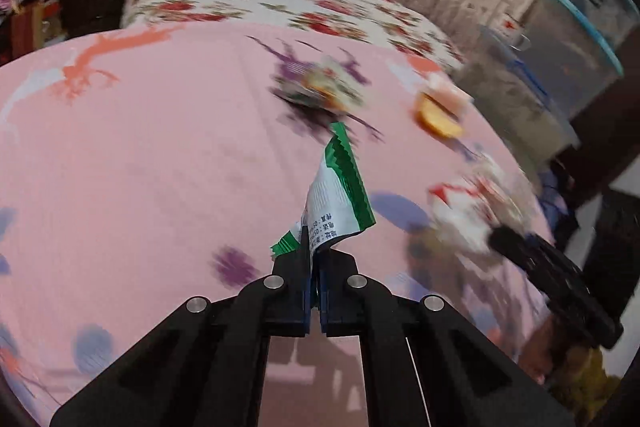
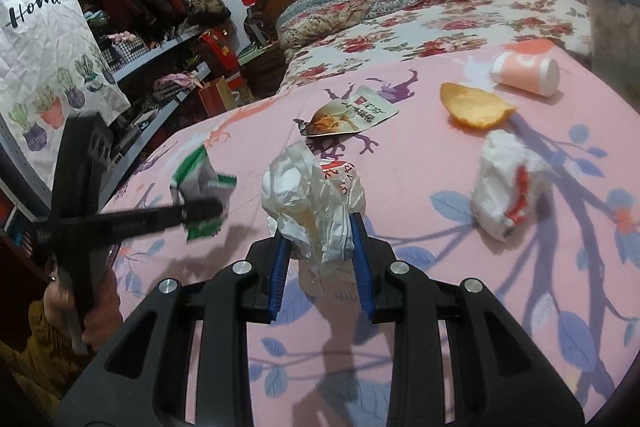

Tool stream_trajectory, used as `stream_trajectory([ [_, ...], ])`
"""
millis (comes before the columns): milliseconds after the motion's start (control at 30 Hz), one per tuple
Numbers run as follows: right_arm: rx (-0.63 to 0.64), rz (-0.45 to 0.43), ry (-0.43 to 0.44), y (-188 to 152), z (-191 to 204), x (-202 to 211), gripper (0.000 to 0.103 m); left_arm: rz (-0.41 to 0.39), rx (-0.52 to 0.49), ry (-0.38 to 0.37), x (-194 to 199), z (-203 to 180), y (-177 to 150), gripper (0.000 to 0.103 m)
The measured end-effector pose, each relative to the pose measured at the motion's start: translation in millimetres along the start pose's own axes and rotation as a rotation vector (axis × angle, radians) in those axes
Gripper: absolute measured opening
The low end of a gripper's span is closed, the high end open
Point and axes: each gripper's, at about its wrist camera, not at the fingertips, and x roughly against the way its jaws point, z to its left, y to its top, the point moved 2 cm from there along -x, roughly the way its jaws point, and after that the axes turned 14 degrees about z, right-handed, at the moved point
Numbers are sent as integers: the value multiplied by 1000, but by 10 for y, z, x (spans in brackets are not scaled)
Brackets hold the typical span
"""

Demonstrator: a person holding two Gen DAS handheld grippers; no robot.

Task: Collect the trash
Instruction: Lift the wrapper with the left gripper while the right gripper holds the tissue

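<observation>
Left gripper (image 1: 316,259) pinched green-white wrapper (image 1: 340,195); right gripper (image 2: 320,247) clamped crumpled white bag (image 2: 312,195); peel (image 2: 474,105) at two o'clock on pink sheet (image 2: 420,163).

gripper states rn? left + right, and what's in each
Left gripper: closed on the green-and-white wrapper.
Right gripper: closed on the crumpled white plastic bag.

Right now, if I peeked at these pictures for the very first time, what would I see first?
Probably the two grippers, each pinching rubbish above the pink sheet: the left gripper is shut on a green and white wrapper, and the right gripper squeezes a crumpled white bag. Beyond them lie an orange peel, a tipped pink cup and another white wad.
</observation>
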Motion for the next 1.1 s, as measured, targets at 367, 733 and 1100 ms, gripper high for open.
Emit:
stream_trajectory([
  [367, -93, -44, -67, -294, -309, 308, 31, 69, -96, -100, -254, -550, -149, 3],
  [733, -85, 2, -72, -333, -341, 154, 31, 87, -84, -94, -319, -509, -193, 3],
  [1100, -78, 9, -89, -346, -299, 119, 31, 97, -86, -95, -362, -497, -202, 4],
])
